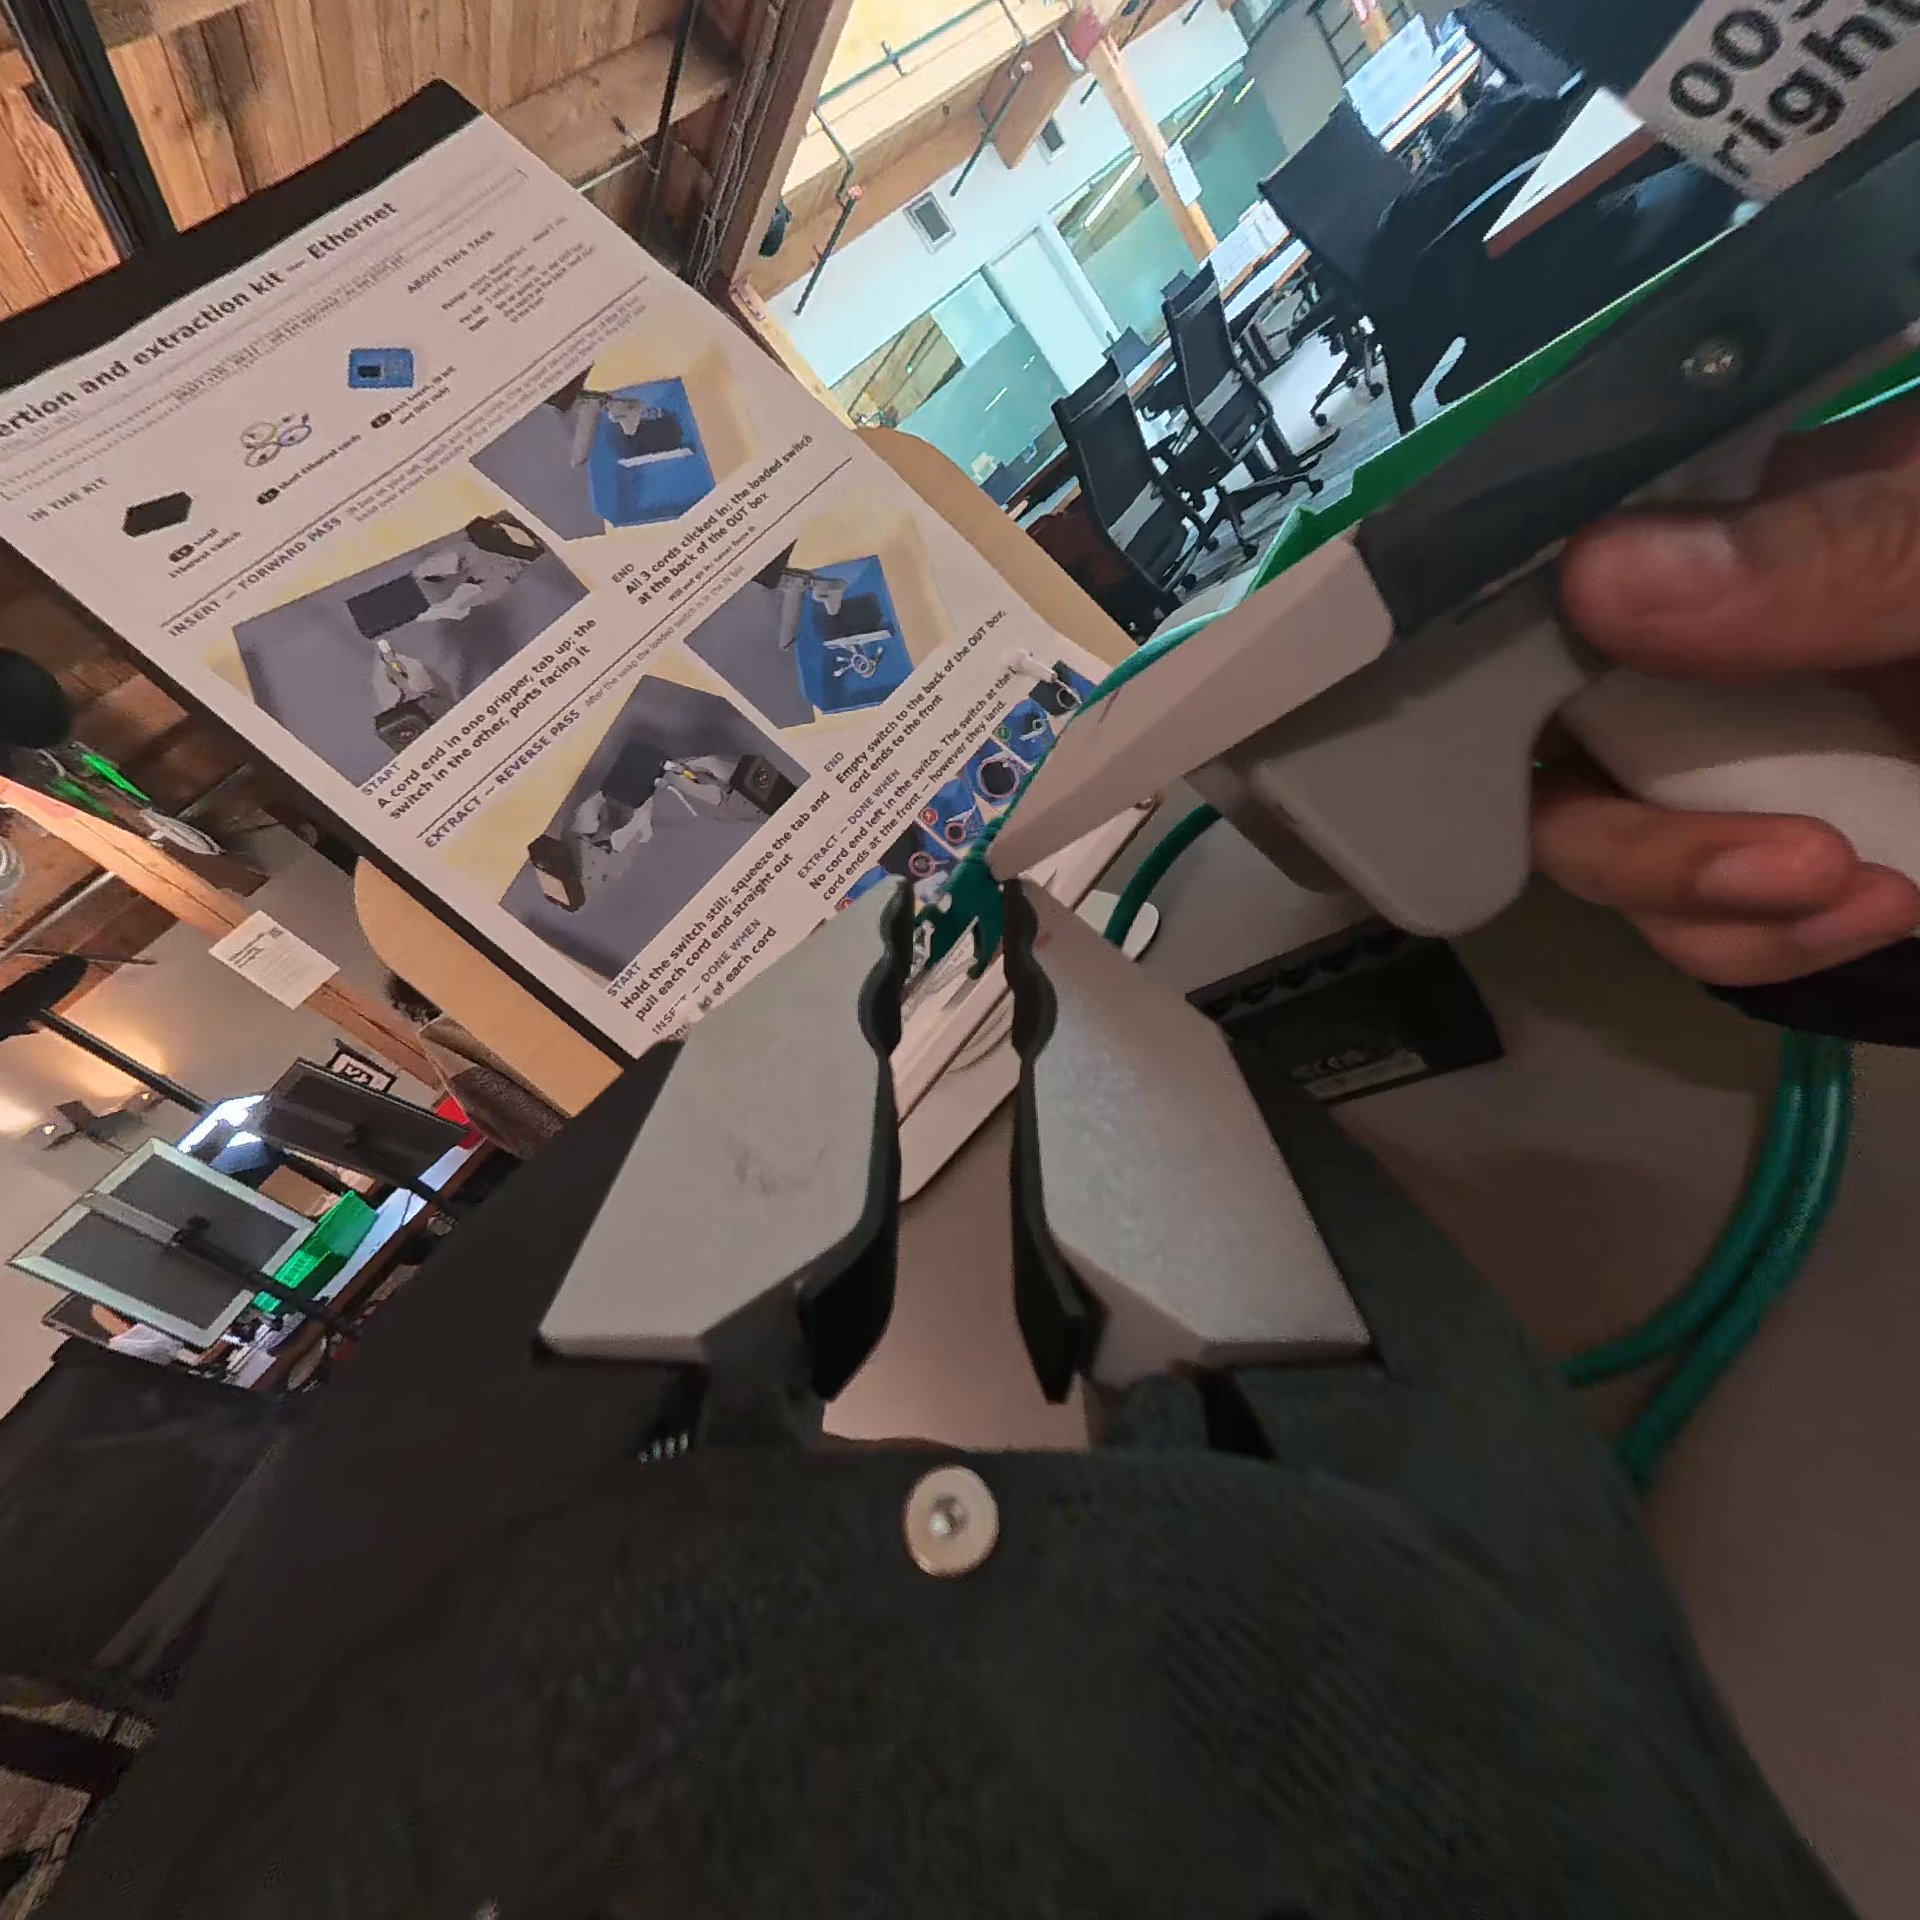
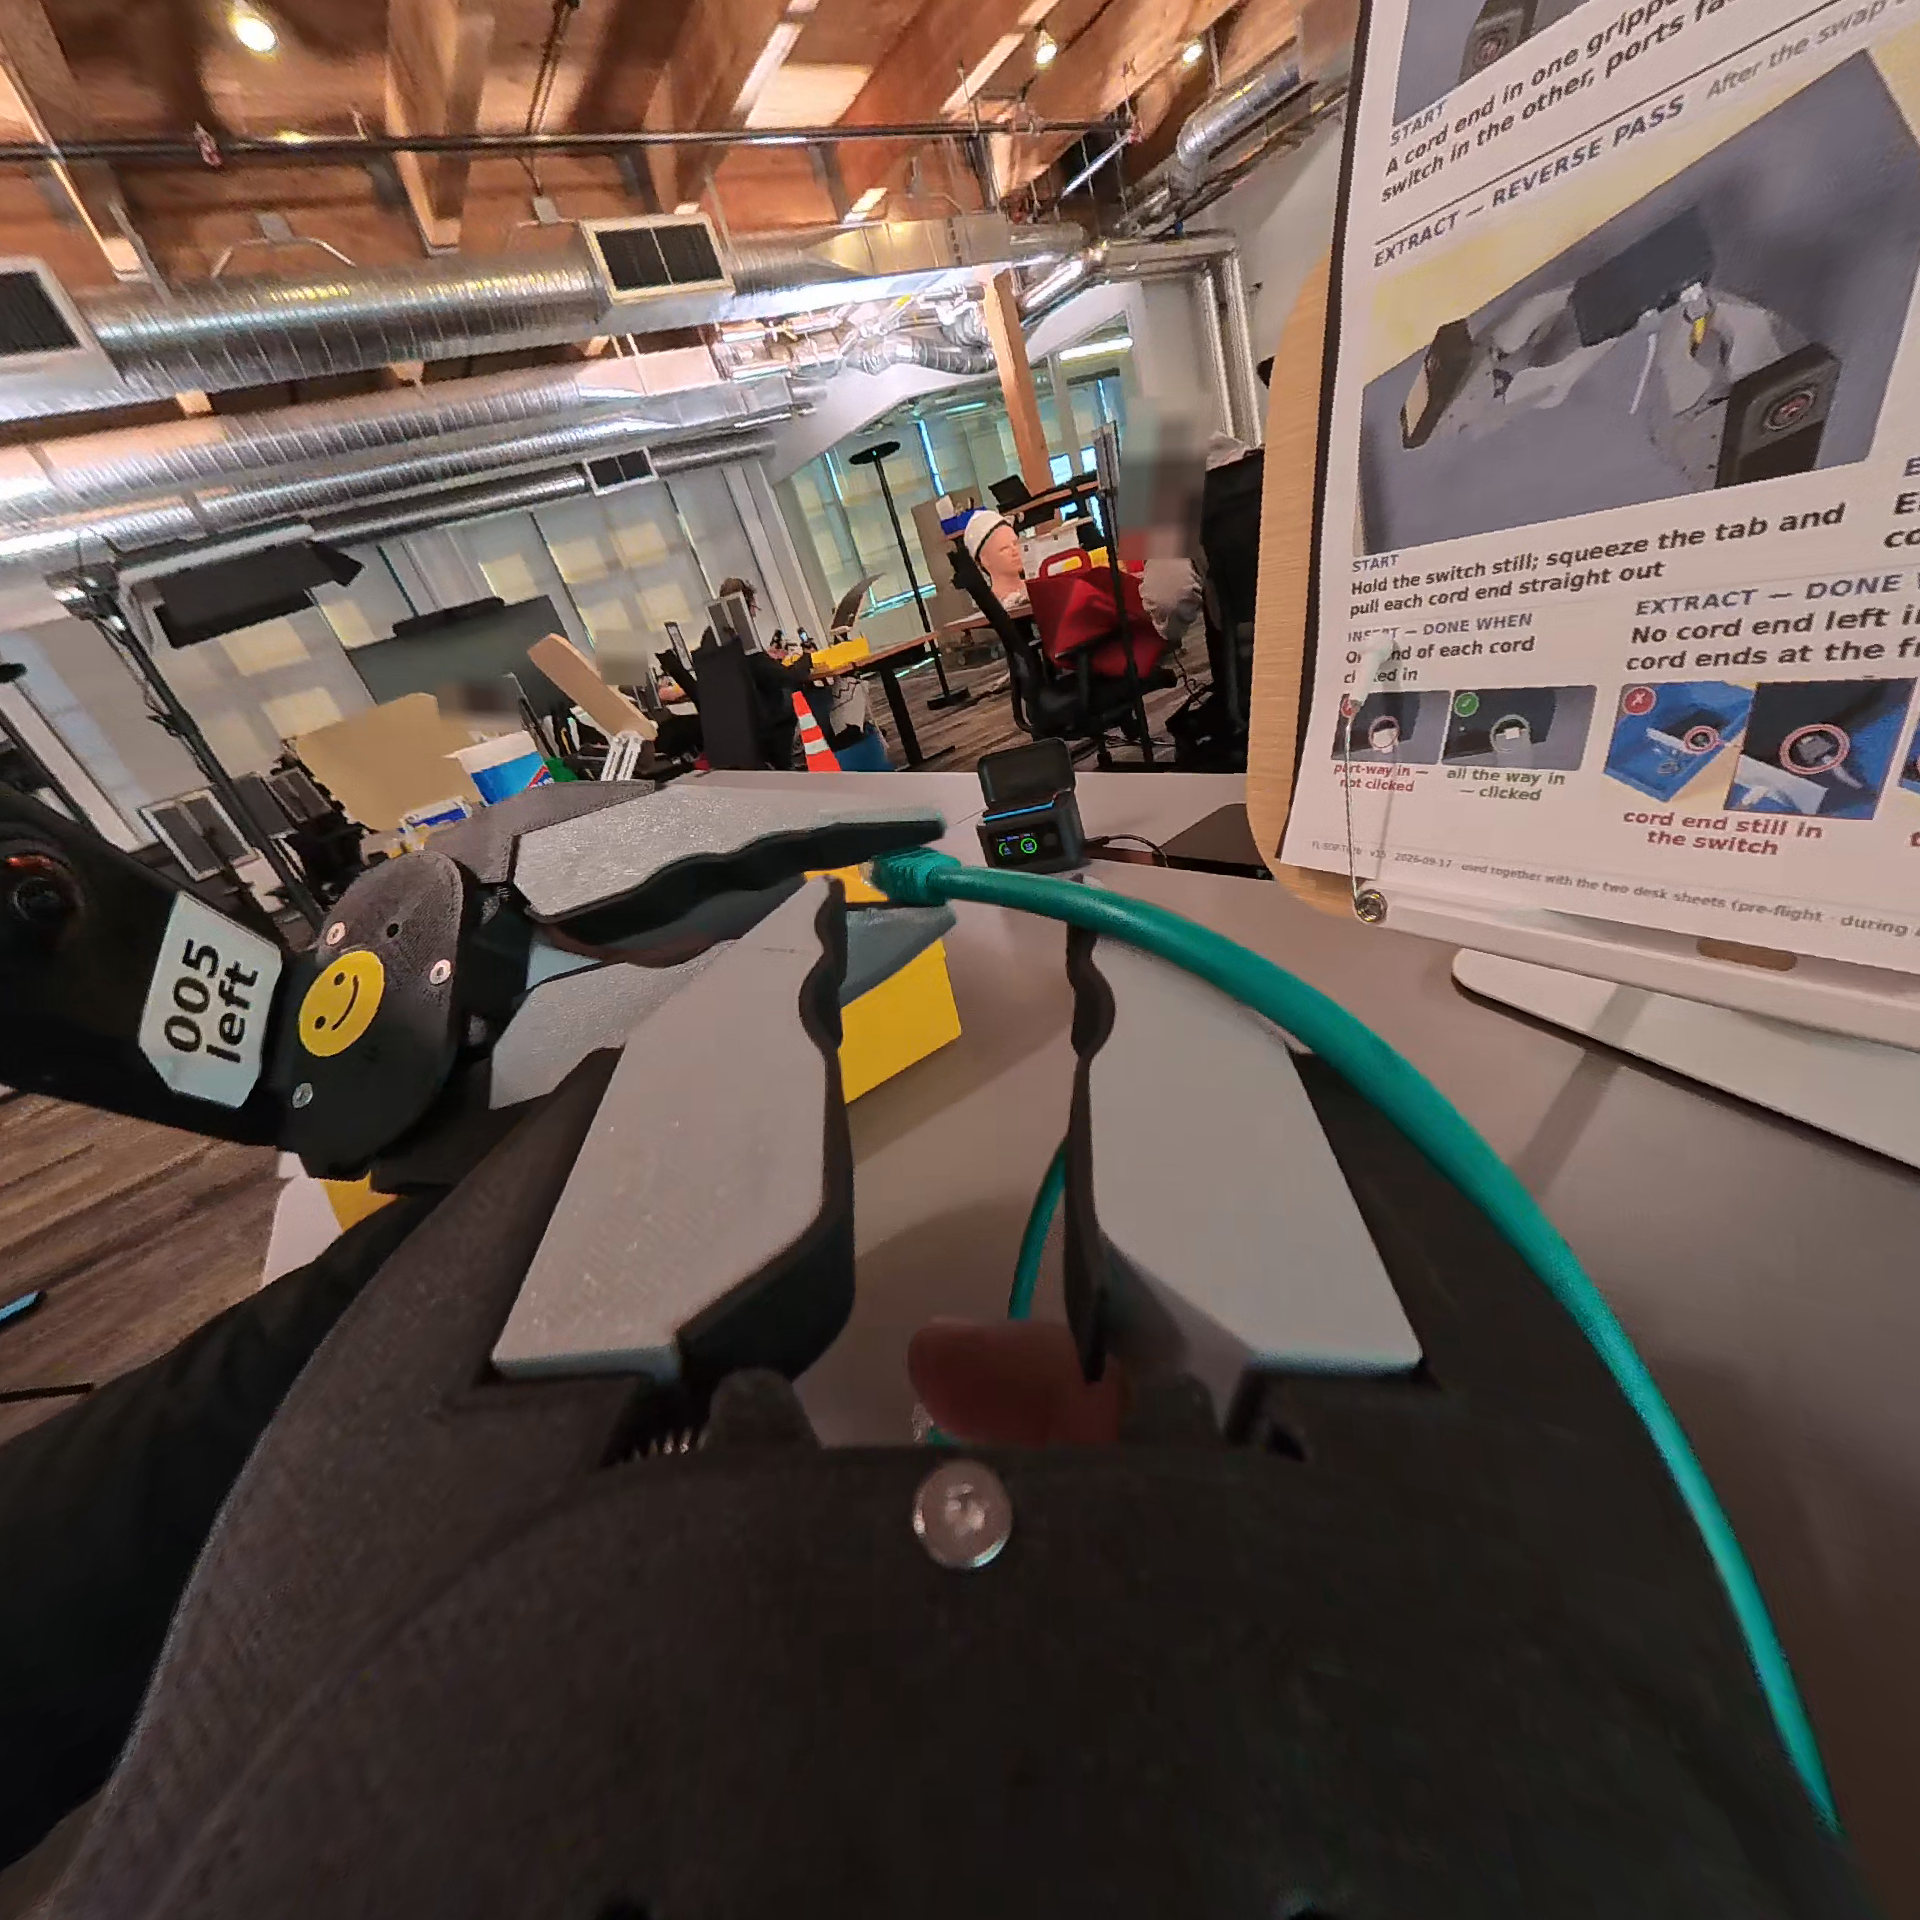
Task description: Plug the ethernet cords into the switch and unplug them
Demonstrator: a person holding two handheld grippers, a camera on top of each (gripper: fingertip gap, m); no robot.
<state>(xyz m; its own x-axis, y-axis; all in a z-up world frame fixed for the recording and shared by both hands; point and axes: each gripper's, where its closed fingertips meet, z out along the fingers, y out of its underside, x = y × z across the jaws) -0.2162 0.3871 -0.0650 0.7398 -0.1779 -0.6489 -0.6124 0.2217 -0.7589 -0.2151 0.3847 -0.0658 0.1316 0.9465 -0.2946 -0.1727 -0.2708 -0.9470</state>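
Observation:
My left gripper (image 1: 958, 909) is shut on the plug of a green ethernet cord (image 1: 966, 894), held above the grey table. In the right wrist view the left gripper (image 2: 914, 873) comes in from the left with the plug (image 2: 904, 864) pinched at its tips. The cord (image 2: 1403, 1091) arcs right and down past my right gripper (image 2: 954, 925), which is open and empty just below the plug. One right finger (image 1: 1195, 717) reaches in from the upper right, its tip close to the plug. The black switch (image 1: 1351, 1013) lies on the table behind, ports facing up-left.
An instruction sheet on a stand (image 1: 468, 520) stands at the table's back, close on the right in the right wrist view (image 2: 1610, 468). A yellow box (image 2: 894, 1018) sits below the left gripper. A small black device with a screen (image 2: 1023, 821) is behind. A hand (image 1: 1714, 623) holds the right gripper. My left and right fingertips are right by each other. Both grippers' tips are roughly 15 centimetres from the black switch (image 1: 1351, 1013).

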